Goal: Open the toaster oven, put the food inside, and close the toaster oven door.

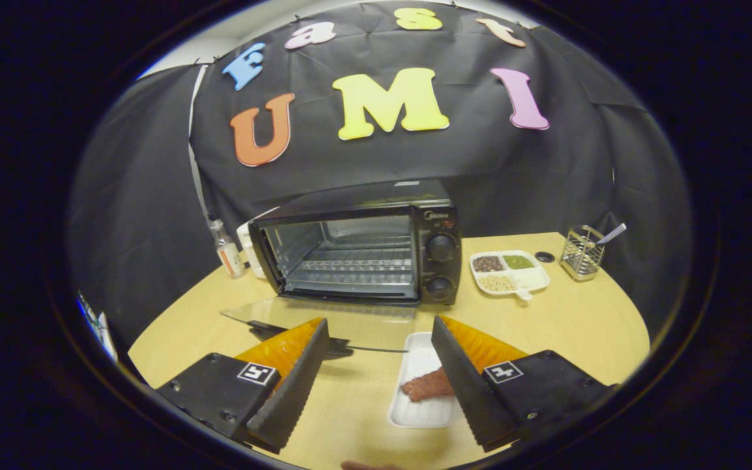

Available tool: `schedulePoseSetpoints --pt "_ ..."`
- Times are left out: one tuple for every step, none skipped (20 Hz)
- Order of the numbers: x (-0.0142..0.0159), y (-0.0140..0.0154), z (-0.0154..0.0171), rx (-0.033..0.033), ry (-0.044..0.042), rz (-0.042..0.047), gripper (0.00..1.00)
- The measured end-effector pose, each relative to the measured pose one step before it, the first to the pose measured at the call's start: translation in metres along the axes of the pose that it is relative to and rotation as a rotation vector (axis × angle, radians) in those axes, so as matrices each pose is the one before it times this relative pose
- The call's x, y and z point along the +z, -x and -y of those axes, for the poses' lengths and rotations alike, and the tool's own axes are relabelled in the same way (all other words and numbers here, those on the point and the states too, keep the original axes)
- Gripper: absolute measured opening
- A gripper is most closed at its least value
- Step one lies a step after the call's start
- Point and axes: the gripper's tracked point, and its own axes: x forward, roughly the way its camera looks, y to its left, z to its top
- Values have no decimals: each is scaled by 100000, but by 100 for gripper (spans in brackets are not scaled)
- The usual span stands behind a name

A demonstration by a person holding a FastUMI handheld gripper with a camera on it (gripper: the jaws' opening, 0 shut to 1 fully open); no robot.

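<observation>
A black toaster oven (363,251) stands at the back of the wooden table (578,326), its glass door (324,323) folded down flat toward me and the wire rack (356,267) inside bare. My gripper (379,356) hovers open above the table in front of the door, nothing between its fingers. A white tray (418,385) lies on the table by the right finger (461,385), holding a reddish-brown strip of food (425,386) that the finger partly hides.
Right of the oven sit a white divided dish (532,279) with grains and beans, a small black disc (544,256) and a wire utensil holder (581,253) with a spoon. Two small bottles (228,251) stand to the oven's left. The table's front edge curves just below the fingers.
</observation>
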Motion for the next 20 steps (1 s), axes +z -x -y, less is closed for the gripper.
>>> schedulePoseSetpoints --pt "402 -326 701 1487 -345 -1843 100" --pt "646 -526 -64 3654 -700 -843 100" --pt "894 -626 -191 3399 -1638 122 99" --pt "927 -798 191 442 -2403 -282 98" --pt "57 -649 -44 829 -1678 -1481 99" --pt "116 -569 -351 1724 -367 -1623 98" --pt "-506 -306 -456 665 7 -2193 99" --pt "-298 -172 -812 2867 15 -1117 98" --pt "-668 -223 -855 2444 -219 -1972 98" --pt "-646 -144 -491 1037 -1514 -1553 96" --pt "-659 -145 -660 2293 -2482 -1798 96" --pt "-921 -427 -981 3633 -2621 -2418 95" --pt "-1434 -416 -669 2717 -2145 -4335 93" --pt "-1105 -613 -158 976 -2105 -3714 91" --pt "-1196 -830 52 152 -1439 -3602 88" --pt "-681 -733 499 -1308 -1497 -2404 84" --pt "-792 -614 956 -3038 -761 -2056 83" --pt "-464 -377 1051 -3688 -548 -1768 82" --pt "539 240 -129 1504 -204 1474 81" --pt "-36 41 403 -754 1616 650 80"
